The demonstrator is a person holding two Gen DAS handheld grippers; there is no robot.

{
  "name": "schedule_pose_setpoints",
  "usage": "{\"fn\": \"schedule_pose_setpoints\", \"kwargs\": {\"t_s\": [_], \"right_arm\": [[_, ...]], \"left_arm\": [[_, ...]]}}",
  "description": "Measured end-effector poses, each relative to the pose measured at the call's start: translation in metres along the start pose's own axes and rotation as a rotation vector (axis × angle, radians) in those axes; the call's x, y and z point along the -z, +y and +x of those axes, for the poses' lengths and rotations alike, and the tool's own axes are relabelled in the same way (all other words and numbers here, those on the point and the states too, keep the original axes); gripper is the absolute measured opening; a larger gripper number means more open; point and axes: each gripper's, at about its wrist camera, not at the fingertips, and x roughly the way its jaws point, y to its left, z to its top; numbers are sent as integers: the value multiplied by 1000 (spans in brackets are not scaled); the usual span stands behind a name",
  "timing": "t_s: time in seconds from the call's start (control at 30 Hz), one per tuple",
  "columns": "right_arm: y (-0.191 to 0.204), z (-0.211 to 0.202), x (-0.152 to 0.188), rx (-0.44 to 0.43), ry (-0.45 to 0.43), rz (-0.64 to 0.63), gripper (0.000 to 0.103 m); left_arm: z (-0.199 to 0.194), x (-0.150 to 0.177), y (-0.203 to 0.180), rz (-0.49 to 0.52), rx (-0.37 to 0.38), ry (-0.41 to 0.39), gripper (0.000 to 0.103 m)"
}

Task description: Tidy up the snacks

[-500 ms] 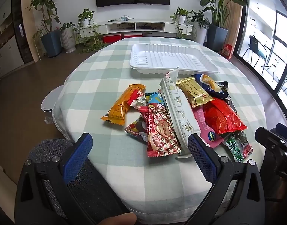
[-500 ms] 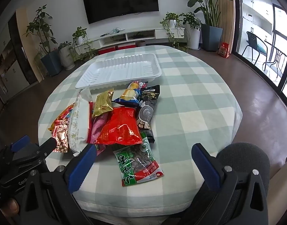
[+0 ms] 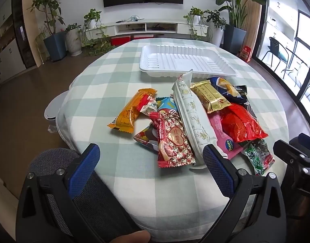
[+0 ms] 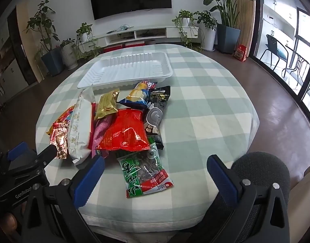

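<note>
A heap of snack packets lies on the round checked table (image 3: 106, 93). An empty white tray (image 3: 185, 60) (image 4: 130, 68) sits just behind the heap. In the left wrist view I pick out an orange bar (image 3: 132, 109), a red heart-print pack (image 3: 173, 139), a long white pack (image 3: 193, 115), a gold pack (image 3: 211, 97) and a red bag (image 3: 240, 123). My left gripper (image 3: 150, 174) hovers open over the near table edge, short of the heart-print pack. My right gripper (image 4: 155, 180) stands open above the green seaweed pack (image 4: 144, 174), nothing between its fingers.
A grey fabric chair back (image 3: 51, 162) (image 4: 260, 168) sits under each gripper at the table's near edge. The other gripper shows at the frame's side (image 3: 296, 162) (image 4: 19, 172). Potted plants (image 3: 53, 30), a TV cabinet (image 3: 146, 26) and a glass door (image 4: 296, 50) ring the room.
</note>
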Motion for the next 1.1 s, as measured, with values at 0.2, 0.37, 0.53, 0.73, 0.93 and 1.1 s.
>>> {"fn": "schedule_pose_setpoints", "kwargs": {"t_s": [0.2, 0.37, 0.53, 0.73, 0.93, 1.1], "right_arm": [[1, 1, 1, 5, 7, -7, 103], [3, 2, 2, 8, 20, -11, 103], [4, 2, 1, 9, 21, -14, 103], [5, 2, 2, 8, 25, -14, 103], [4, 3, 2, 9, 27, -13, 103], [5, 3, 2, 9, 27, -14, 103]], "left_arm": [[3, 0, -2, 4, -1, -1, 103], [3, 1, -1, 4, 3, 0, 103], [3, 1, -2, 2, 4, 1, 103], [4, 1, -2, 4, 3, 1, 103], [4, 2, -4, 5, 6, 3, 103], [4, 2, -5, 4, 7, 3, 103]]}}
